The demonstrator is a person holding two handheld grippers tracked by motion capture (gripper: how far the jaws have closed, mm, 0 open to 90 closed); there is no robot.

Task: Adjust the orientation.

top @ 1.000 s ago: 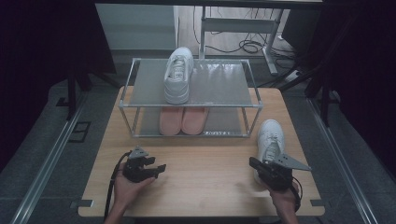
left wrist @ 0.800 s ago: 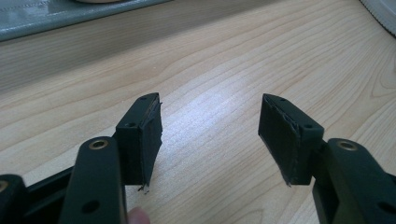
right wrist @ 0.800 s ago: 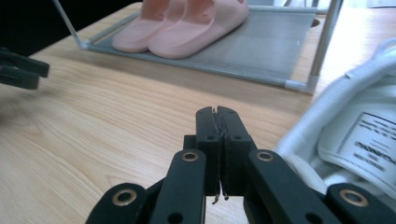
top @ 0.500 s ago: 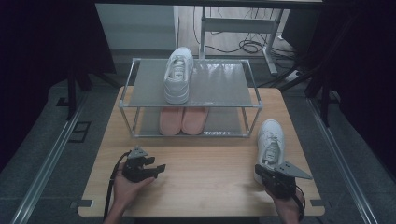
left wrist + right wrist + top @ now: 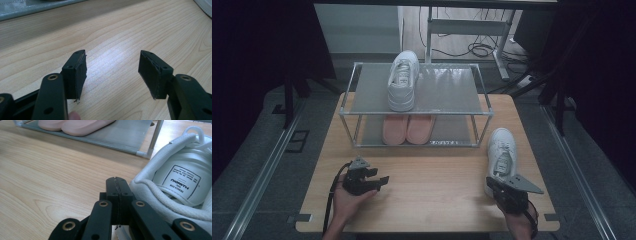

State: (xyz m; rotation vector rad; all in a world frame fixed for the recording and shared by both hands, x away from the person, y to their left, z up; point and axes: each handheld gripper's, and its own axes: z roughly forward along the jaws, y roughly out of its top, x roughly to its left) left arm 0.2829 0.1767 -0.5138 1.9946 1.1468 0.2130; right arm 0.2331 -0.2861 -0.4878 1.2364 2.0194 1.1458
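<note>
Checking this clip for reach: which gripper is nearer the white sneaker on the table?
Right. The right gripper, jaws shut, sits at the heel of the white sneaker, beside its collar. The left gripper, jaws open, rests far across the table.

High view: fixed overhead, person's side, facing forward and down; whole light wooden tabletop [image 5: 427,200] far below. Left claw view: low, close over wood grain, looking along own black claw [image 5: 112,72]. Right claw view: low, very near white lace-up sneaker [image 5: 180,177], facing grey metal two-tier shoe rack [image 5: 130,137]. Shared with high view: sneaker [image 5: 502,155], rack [image 5: 417,107], tabletop.
</note>
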